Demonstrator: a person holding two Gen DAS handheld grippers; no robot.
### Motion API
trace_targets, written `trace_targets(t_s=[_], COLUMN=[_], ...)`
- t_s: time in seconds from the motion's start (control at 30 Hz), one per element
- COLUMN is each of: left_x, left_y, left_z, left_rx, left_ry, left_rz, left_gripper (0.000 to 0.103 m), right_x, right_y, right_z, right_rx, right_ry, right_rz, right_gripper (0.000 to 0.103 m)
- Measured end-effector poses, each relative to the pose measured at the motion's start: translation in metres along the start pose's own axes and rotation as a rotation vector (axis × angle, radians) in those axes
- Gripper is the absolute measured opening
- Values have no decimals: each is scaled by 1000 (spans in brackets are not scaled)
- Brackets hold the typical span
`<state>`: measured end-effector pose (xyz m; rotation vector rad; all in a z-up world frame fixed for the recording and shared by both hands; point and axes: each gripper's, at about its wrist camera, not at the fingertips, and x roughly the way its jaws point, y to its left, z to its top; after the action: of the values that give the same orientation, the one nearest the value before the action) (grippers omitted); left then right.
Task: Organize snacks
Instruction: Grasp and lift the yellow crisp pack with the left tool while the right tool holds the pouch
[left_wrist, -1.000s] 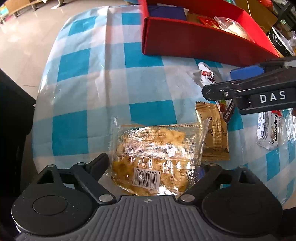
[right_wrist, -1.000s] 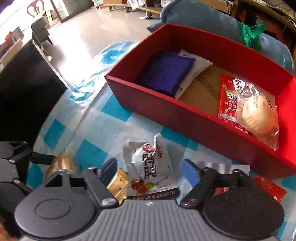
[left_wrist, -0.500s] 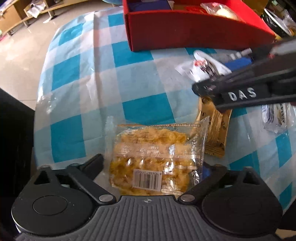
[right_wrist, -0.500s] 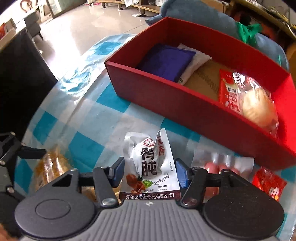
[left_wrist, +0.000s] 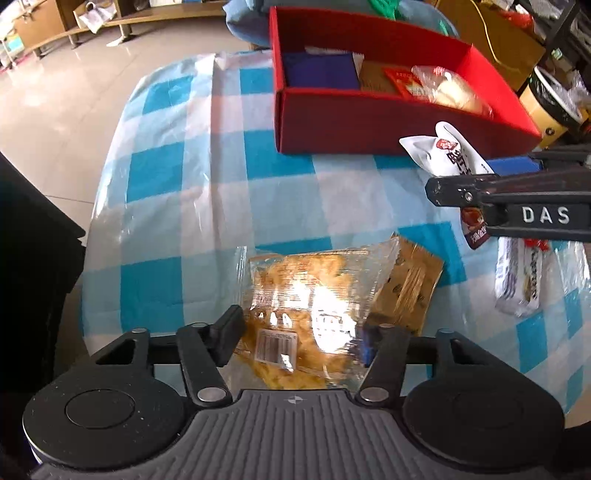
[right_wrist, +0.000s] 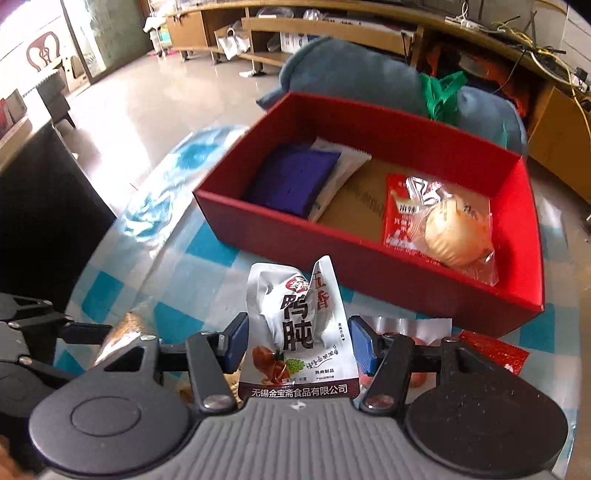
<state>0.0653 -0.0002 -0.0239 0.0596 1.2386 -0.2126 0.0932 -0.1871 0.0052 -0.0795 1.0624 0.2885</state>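
Sorting is under way: the red box (right_wrist: 369, 254) at twelve o'clock on the checked counter (left_wrist: 177, 177) already holds a purple pack (right_wrist: 291, 177), a white sachet (right_wrist: 347, 162), a red sachet (right_wrist: 400, 206) and a wrapped bun (right_wrist: 458, 236), with bare floor between them. Left outside, going from nine to three o'clock in the left view, are the clear pastry bag (left_wrist: 314, 299), a gold packet (left_wrist: 410, 280) half under it, and a white bar (left_wrist: 517, 277) near the counter edge; the right view adds a sausage pack (right_wrist: 413, 328) and a small red packet (right_wrist: 495, 354) just in front of the box. The left tool (left_wrist: 299, 332) tilts steeply down, its jaws closing with the pastry bag between them and the pads already pressing the wrapper. The right tool (right_wrist: 295, 343), pitched down less steeply toward the box, is clamped on a white pouch (right_wrist: 299, 325), which hangs crumpled above the counter, short of the box's near wall. By my reading, two snacks are in hand and at least four wait.
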Motion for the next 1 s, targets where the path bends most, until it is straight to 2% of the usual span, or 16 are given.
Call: trace_targets(t_s=[0.37, 0.67, 0.9, 1.0], left_x=[-4, -20, -15, -3], left_y=[-2, 1, 5, 6], left_z=[5, 13, 10, 8], left_rx=[-37, -80, -55, -43], left_ry=[-10, -56, -43, -10], left_rz=[-43, -77, -5, 16], left_gripper=[54, 45, 47, 55], right_x=[-24, -40, -45, -44], right_y=[0, -7, -9, -9], right_z=[5, 9, 10, 8], right_rx=[9, 35, 39, 42], right_ry=[-56, -105, -117, -113], right_rz=[6, 13, 19, 25], right_gripper=[51, 51, 51, 51])
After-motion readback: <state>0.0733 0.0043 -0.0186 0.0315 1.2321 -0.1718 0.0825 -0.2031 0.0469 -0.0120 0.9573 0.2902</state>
